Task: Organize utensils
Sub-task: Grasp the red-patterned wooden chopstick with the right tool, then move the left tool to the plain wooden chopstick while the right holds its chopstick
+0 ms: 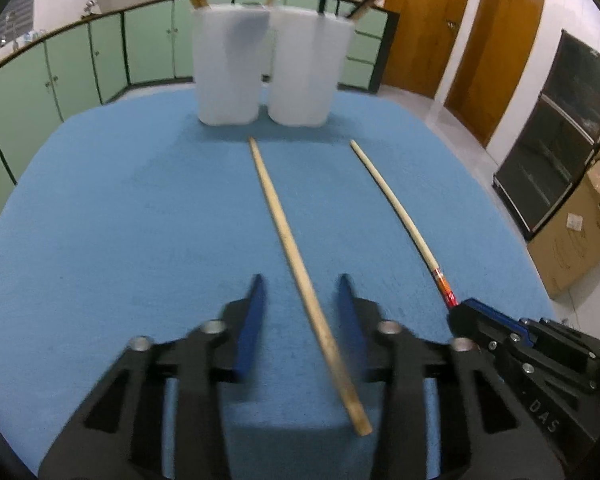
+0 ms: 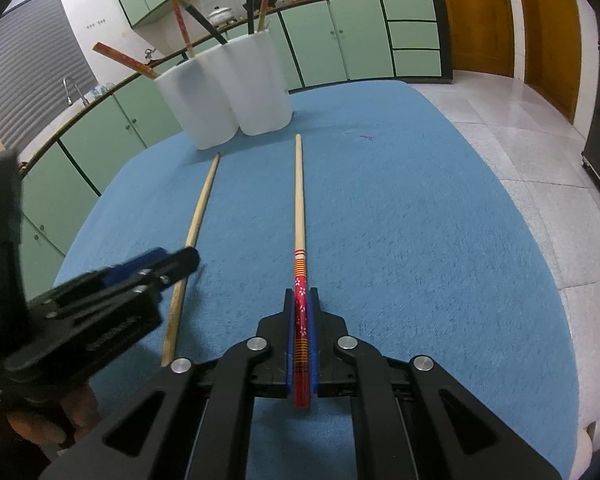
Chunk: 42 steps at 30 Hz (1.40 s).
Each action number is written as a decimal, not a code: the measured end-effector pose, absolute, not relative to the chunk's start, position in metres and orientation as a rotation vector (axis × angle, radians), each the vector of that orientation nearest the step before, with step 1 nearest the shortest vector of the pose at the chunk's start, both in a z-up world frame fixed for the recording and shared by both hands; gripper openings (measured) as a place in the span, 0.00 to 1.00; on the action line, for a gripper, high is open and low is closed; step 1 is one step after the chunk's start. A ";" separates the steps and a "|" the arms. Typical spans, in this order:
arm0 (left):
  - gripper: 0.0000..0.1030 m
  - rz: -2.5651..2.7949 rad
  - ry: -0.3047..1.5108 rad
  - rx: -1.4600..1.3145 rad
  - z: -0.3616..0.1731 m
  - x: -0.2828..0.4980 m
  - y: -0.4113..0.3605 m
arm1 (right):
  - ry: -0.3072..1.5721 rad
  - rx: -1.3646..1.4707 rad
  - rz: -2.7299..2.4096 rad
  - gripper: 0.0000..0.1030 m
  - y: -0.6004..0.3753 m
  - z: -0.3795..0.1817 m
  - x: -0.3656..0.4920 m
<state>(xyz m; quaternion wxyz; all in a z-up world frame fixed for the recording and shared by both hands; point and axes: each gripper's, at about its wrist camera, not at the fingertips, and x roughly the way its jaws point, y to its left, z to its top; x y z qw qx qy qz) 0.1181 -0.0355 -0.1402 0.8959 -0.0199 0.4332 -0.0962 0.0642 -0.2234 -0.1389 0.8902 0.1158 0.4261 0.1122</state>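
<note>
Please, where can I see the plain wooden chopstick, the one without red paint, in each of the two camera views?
Left wrist view: the plain wooden chopstick lies at centre, between the left gripper's open fingers.
Right wrist view: it lies left of centre, partly behind the left gripper.
Shared landmark: the white containers beyond its far tip.

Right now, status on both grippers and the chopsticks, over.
Right gripper shut on red-handled chopstick. Left gripper open, straddling plain chopstick, pads not touching. White holders ahead, path clear.
</note>
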 end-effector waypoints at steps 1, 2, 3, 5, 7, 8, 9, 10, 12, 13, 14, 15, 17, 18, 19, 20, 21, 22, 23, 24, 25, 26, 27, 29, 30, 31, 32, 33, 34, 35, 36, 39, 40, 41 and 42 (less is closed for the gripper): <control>0.22 -0.196 0.898 -0.035 -0.141 0.119 -0.037 | 0.885 0.243 0.236 0.05 -0.224 -0.139 0.064; 0.15 -0.206 0.898 -0.040 -0.141 0.119 -0.037 | 0.885 0.244 0.239 0.05 -0.225 -0.139 0.064; 0.10 -0.211 0.901 -0.045 -0.142 0.120 -0.036 | 0.885 0.246 0.243 0.05 -0.226 -0.139 0.064; 0.10 -0.212 0.902 -0.052 -0.143 0.122 -0.034 | 0.887 0.243 0.246 0.06 -0.225 -0.139 0.066; 0.08 -0.205 0.901 -0.052 -0.143 0.125 -0.032 | 0.887 0.233 0.248 0.05 -0.223 -0.138 0.069; 0.08 -0.200 0.902 -0.055 -0.142 0.126 -0.032 | 0.888 0.228 0.247 0.05 -0.223 -0.138 0.071; 0.07 -0.193 0.903 -0.061 -0.142 0.127 -0.029 | 0.888 0.226 0.246 0.05 -0.222 -0.138 0.073; 0.07 -0.191 0.905 -0.065 -0.141 0.128 -0.027 | 0.889 0.228 0.247 0.06 -0.220 -0.137 0.076; 0.07 -0.190 0.907 -0.059 -0.140 0.130 -0.024 | 0.894 0.219 0.250 0.06 -0.218 -0.138 0.078; 0.07 -0.190 0.906 -0.058 -0.139 0.129 -0.022 | 0.895 0.214 0.251 0.06 -0.217 -0.138 0.078; 0.08 -0.191 0.907 -0.061 -0.138 0.128 -0.021 | 0.896 0.208 0.253 0.06 -0.216 -0.138 0.076; 0.09 -0.191 0.907 -0.065 -0.138 0.126 -0.019 | 0.892 0.206 0.254 0.06 -0.217 -0.138 0.072; 0.18 -0.194 0.896 -0.066 -0.137 0.115 -0.015 | 0.880 0.215 0.262 0.09 -0.219 -0.137 0.065; 0.26 -0.192 0.890 -0.063 -0.136 0.111 -0.014 | 0.873 0.220 0.268 0.10 -0.220 -0.136 0.062; 0.28 -0.187 0.880 -0.058 -0.136 0.103 -0.013 | 0.864 0.218 0.273 0.10 -0.222 -0.135 0.057; 0.28 -0.184 0.872 -0.056 -0.135 0.098 -0.011 | 0.857 0.210 0.274 0.10 -0.222 -0.135 0.052; 0.28 -0.173 0.865 -0.053 -0.135 0.093 -0.010 | 0.854 0.199 0.273 0.10 -0.222 -0.134 0.048; 0.28 -0.161 0.862 -0.055 -0.135 0.087 -0.009 | 0.853 0.187 0.266 0.10 -0.223 -0.135 0.043; 0.28 -0.154 0.861 -0.060 -0.135 0.085 -0.008 | 0.856 0.188 0.263 0.10 -0.223 -0.136 0.040; 0.28 -0.150 0.861 -0.064 -0.136 0.082 -0.007 | 0.858 0.199 0.262 0.10 -0.224 -0.138 0.036; 0.28 -0.147 0.858 -0.062 -0.135 0.080 -0.007 | 0.858 0.203 0.263 0.10 -0.225 -0.138 0.035; 0.28 -0.140 0.854 -0.057 -0.135 0.078 -0.008 | 0.858 0.204 0.263 0.10 -0.225 -0.139 0.033; 0.28 -0.135 0.852 -0.051 -0.135 0.076 -0.009 | 0.856 0.203 0.262 0.10 -0.225 -0.139 0.033; 0.28 -0.134 0.856 -0.032 -0.135 0.076 -0.012 | 0.855 0.198 0.260 0.10 -0.224 -0.138 0.034; 0.28 -0.134 0.858 -0.028 -0.136 0.076 -0.013 | 0.856 0.195 0.262 0.10 -0.224 -0.138 0.035; 0.28 -0.134 0.860 -0.029 -0.136 0.076 -0.013 | 0.858 0.185 0.265 0.10 -0.222 -0.138 0.035; 0.28 -0.133 0.864 -0.030 -0.137 0.075 -0.013 | 0.862 0.169 0.263 0.10 -0.220 -0.138 0.035; 0.28 -0.133 0.869 -0.030 -0.137 0.076 -0.013 | 0.863 0.158 0.261 0.10 -0.218 -0.138 0.035; 0.28 -0.134 0.873 -0.030 -0.138 0.077 -0.013 | 0.864 0.149 0.260 0.10 -0.216 -0.137 0.036; 0.28 -0.133 0.874 -0.028 -0.139 0.079 -0.013 | 0.866 0.147 0.260 0.10 -0.215 -0.137 0.036; 0.28 -0.133 0.876 -0.027 -0.139 0.079 -0.013 | 0.867 0.148 0.260 0.10 -0.215 -0.138 0.037; 0.29 -0.132 0.879 -0.024 -0.139 0.080 -0.013 | 0.868 0.138 0.258 0.10 -0.213 -0.138 0.038; 0.30 -0.131 0.880 -0.022 -0.139 0.080 -0.013 | 0.867 0.133 0.258 0.10 -0.213 -0.138 0.037; 0.31 -0.134 0.879 -0.022 -0.139 0.078 -0.014 | 0.866 0.129 0.259 0.10 -0.212 -0.138 0.036; 0.34 -0.139 0.879 -0.023 -0.139 0.076 -0.014 | 0.864 0.127 0.263 0.12 -0.212 -0.138 0.035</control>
